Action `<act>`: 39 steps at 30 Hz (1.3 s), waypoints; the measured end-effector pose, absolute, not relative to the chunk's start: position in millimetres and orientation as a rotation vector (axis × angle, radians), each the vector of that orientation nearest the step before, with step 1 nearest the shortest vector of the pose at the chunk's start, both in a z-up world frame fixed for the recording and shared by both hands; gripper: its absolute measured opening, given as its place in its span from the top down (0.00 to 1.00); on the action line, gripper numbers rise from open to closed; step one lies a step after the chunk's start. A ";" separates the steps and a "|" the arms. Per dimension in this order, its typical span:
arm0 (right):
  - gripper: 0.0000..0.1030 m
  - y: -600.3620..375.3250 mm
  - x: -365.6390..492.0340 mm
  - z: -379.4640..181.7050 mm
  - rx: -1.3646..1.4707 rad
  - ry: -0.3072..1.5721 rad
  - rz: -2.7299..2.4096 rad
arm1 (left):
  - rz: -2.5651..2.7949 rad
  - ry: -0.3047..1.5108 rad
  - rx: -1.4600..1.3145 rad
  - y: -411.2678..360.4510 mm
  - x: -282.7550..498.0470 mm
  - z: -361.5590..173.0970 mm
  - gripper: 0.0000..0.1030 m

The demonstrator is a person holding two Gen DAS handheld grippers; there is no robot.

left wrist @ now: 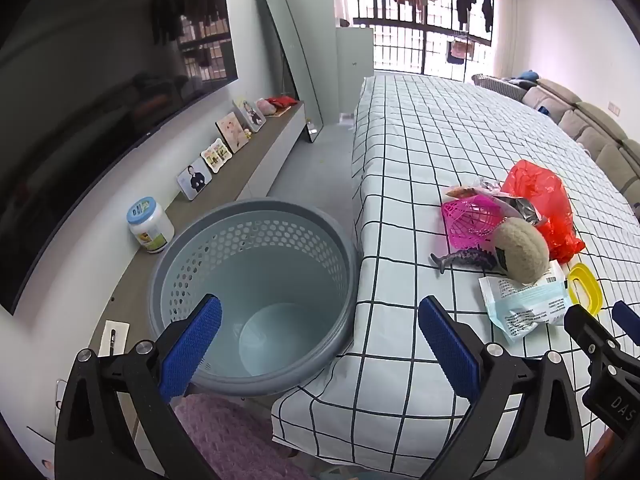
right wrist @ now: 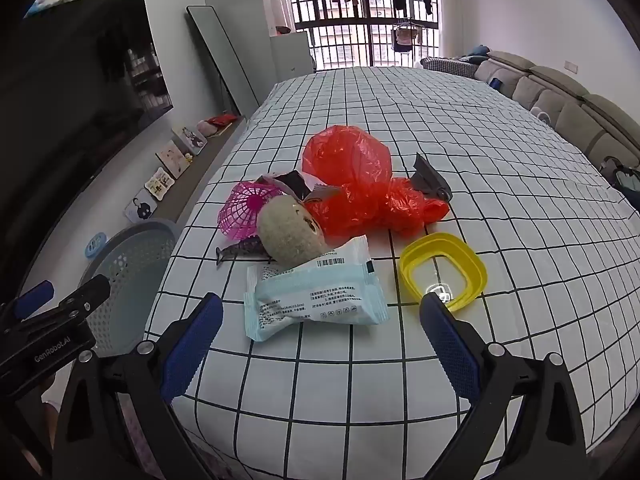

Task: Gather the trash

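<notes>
A grey perforated basket [left wrist: 256, 292] stands on the floor against the table's left side; it also shows in the right wrist view [right wrist: 128, 276]. On the checked tablecloth [right wrist: 480, 160] lies a pile: a pale blue wipes packet [right wrist: 316, 296], a yellow plastic ring [right wrist: 442, 270], a red plastic bag [right wrist: 360, 184], a pink mesh piece [right wrist: 246, 214], a beige plush ball [right wrist: 290, 236], a small grey toy fish [right wrist: 240, 250] and dark wrappers [right wrist: 432, 180]. My left gripper [left wrist: 320, 344] is open and empty over the basket's rim. My right gripper [right wrist: 322, 344] is open and empty, just short of the packet.
A low sideboard [left wrist: 224, 184] along the left wall carries photo frames and a jar [left wrist: 150, 226]. A large TV [left wrist: 100, 80] hangs above it. A mirror [left wrist: 288, 56] leans at the back. A sofa [right wrist: 560, 100] runs along the right. A purple cloth [left wrist: 232, 436] lies below the basket.
</notes>
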State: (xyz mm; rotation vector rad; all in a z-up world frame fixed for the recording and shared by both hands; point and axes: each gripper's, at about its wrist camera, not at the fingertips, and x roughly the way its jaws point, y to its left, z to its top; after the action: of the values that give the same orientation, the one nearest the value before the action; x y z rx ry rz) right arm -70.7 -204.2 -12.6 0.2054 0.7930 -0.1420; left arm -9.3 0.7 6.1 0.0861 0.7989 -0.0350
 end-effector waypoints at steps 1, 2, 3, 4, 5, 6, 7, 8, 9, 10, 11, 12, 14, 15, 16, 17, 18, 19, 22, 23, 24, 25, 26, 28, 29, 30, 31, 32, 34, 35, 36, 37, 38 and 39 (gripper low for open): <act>0.08 -204.1 -70.1 -12.7 0.201 0.793 -0.145 | -0.034 0.800 0.087 0.8 -9.3 5.7 0.06; 0.08 -204.3 -69.7 -13.0 0.201 0.793 -0.145 | -0.034 0.800 0.087 1.0 -9.4 5.5 0.06; 0.08 -204.5 -69.6 -12.9 0.204 0.789 -0.142 | -0.034 0.800 0.087 0.8 -9.5 5.2 0.06; 0.08 -204.7 -69.5 -13.0 0.205 0.787 -0.143 | -0.034 0.799 0.087 0.7 -9.5 5.2 0.06; 0.08 -204.8 -69.2 -13.2 0.205 0.788 -0.143 | -0.034 0.800 0.087 0.7 -9.4 5.2 0.06; 0.08 -204.9 -68.8 -13.4 0.206 0.790 -0.144 | -0.034 0.800 0.087 0.8 -9.4 5.2 0.06; 0.08 -204.8 -68.5 -13.7 0.206 0.791 -0.143 | -0.034 0.801 0.088 0.9 -9.3 4.8 0.06; 0.08 -205.0 -70.2 -13.1 0.207 0.791 -0.143 | -0.033 0.801 0.087 0.8 -9.3 4.5 0.06; 0.08 -204.3 -70.5 -13.1 0.207 0.791 -0.143 | -0.033 0.802 0.086 0.5 -8.9 3.9 0.06; 0.08 -202.1 -67.8 -14.3 0.206 0.792 -0.143 | -0.032 0.801 0.087 0.4 -8.9 3.8 0.06; 0.08 -201.6 -66.1 -14.0 0.206 0.792 -0.142 | -0.032 0.802 0.087 0.4 -8.9 3.8 0.06; 0.08 -202.2 -65.8 -14.1 0.207 0.792 -0.142 | -0.033 0.802 0.087 0.4 -8.9 3.8 0.06; 0.08 -203.7 -67.7 -14.2 0.207 0.790 -0.142 | -0.033 0.802 0.088 0.6 -8.9 3.6 0.06; 0.08 -203.9 -67.6 -14.4 0.208 0.792 -0.142 | -0.033 0.802 0.087 0.4 -8.9 3.8 0.06; 0.08 -204.0 -67.3 -14.2 0.209 0.792 -0.142 | -0.033 0.802 0.087 0.4 -8.9 3.8 0.06; 0.08 -204.1 -67.1 -14.2 0.209 0.793 -0.142 | -0.034 0.802 0.087 0.4 -9.0 3.8 0.06; 0.08 -204.2 -67.3 -14.3 0.210 0.793 -0.141 | -0.033 0.801 0.087 0.3 -9.0 3.8 0.06; 0.08 -203.9 -67.4 -14.0 0.210 0.793 -0.141 | -0.033 0.800 0.087 0.5 -9.3 3.5 0.06; 0.08 -203.9 -67.5 -14.5 0.210 0.790 -0.140 | -0.032 0.800 0.087 0.7 -9.3 3.0 0.06; 0.08 -204.3 -67.2 -14.7 0.211 0.791 -0.139 | -0.032 0.800 0.087 0.7 -9.3 3.0 0.06; 0.08 -204.3 -67.1 -14.6 0.212 0.791 -0.139 | -0.032 0.800 0.087 0.7 -9.3 3.0 0.06; 0.08 -204.1 -67.2 -14.5 0.212 0.791 -0.139 | -0.032 0.800 0.087 0.7 -9.3 3.0 0.06; 0.08 -204.1 -67.1 -14.5 0.212 0.790 -0.139 | -0.034 0.801 0.086 0.6 -9.3 3.0 0.06; 0.08 -204.1 -67.2 -14.4 0.213 0.791 -0.139 | -0.036 0.803 0.085 0.7 -9.1 2.4 0.06; 0.08 -204.3 -66.9 -14.4 0.214 0.792 -0.138 | -0.036 0.804 0.085 0.8 -9.2 2.2 0.06; 0.08 -204.3 -66.6 -14.4 0.215 0.792 -0.137 | -0.036 0.804 0.085 0.8 -8.8 2.2 0.06; 0.08 -204.3 -66.3 -14.5 0.215 0.792 -0.137 | -0.036 0.804 0.085 0.8 -8.9 2.1 0.06; 0.08 -204.2 -66.5 -14.0 0.214 0.792 -0.136 | -0.035 0.804 0.085 0.7 -8.8 2.1 0.06; 0.08 -204.3 -66.4 -13.9 0.215 0.792 -0.136 | -0.035 0.804 0.085 0.8 -8.9 2.0 0.06; 0.08 -204.3 -66.4 -13.9 0.214 0.793 -0.136 | -0.035 0.804 0.085 0.8 -9.0 2.0 0.06; 0.08 -204.3 -66.6 -13.9 0.215 0.792 -0.136 | -0.036 0.804 0.085 0.7 -8.8 2.1 0.06; 0.08 -204.2 -66.5 -13.7 0.215 0.793 -0.136 | -0.036 0.804 0.085 0.7 -8.8 2.1 0.06; 0.08 -204.1 -66.6 -13.9 0.215 0.792 -0.136 | -0.036 0.805 0.085 0.7 -8.8 2.1 0.06; 0.08 -204.1 -66.5 -13.7 0.215 0.793 -0.135 | -0.036 0.805 0.085 0.7 -8.8 2.1 0.06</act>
State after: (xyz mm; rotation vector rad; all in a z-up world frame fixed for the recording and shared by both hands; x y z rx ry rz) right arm -66.5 -204.1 -13.7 0.2148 0.7931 -0.1350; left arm -8.8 0.7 2.1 0.0851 0.8046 -0.0360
